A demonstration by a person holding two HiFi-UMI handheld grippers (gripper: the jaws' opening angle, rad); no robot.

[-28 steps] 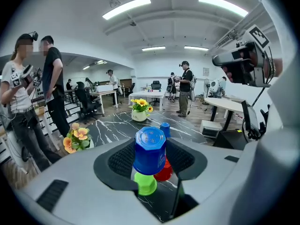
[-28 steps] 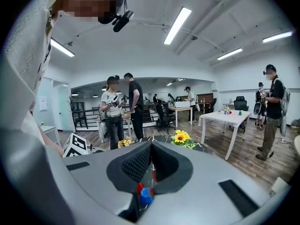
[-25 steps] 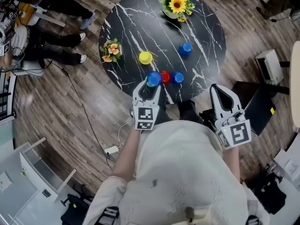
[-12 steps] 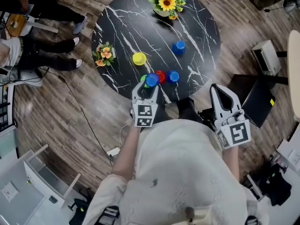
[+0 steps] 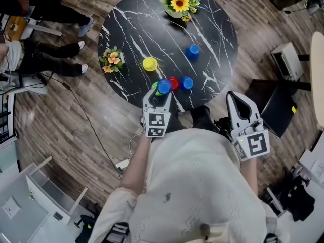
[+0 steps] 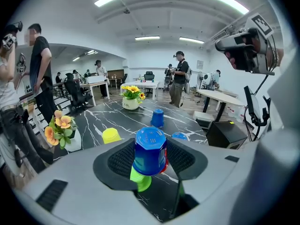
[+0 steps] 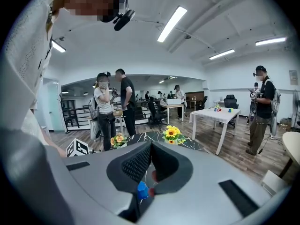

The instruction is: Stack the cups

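My left gripper (image 5: 162,91) is shut on an upside-down blue cup (image 5: 163,86) (image 6: 150,150) at the near edge of the black marble table (image 5: 136,29). The cup hangs just over a green cup (image 5: 154,86) (image 6: 140,180), whose rim shows below it. A red cup (image 5: 173,82) and another blue cup (image 5: 187,82) (image 6: 179,136) stand just to its right. Farther back stand a yellow cup (image 5: 150,64) (image 6: 111,135) and a third blue cup (image 5: 192,51) (image 6: 157,118). My right gripper (image 5: 236,101) (image 7: 150,159) is shut and empty, off the table to the right.
A sunflower pot (image 5: 178,3) stands at the table's far edge and a small bouquet (image 5: 111,59) at its left edge. People's legs (image 5: 50,49) are by the table's left side. A black box (image 5: 276,108) sits on the floor at the right.
The head view has shifted a little. The left gripper keeps the blue cup over the green one in much the same place. The right gripper has not moved.
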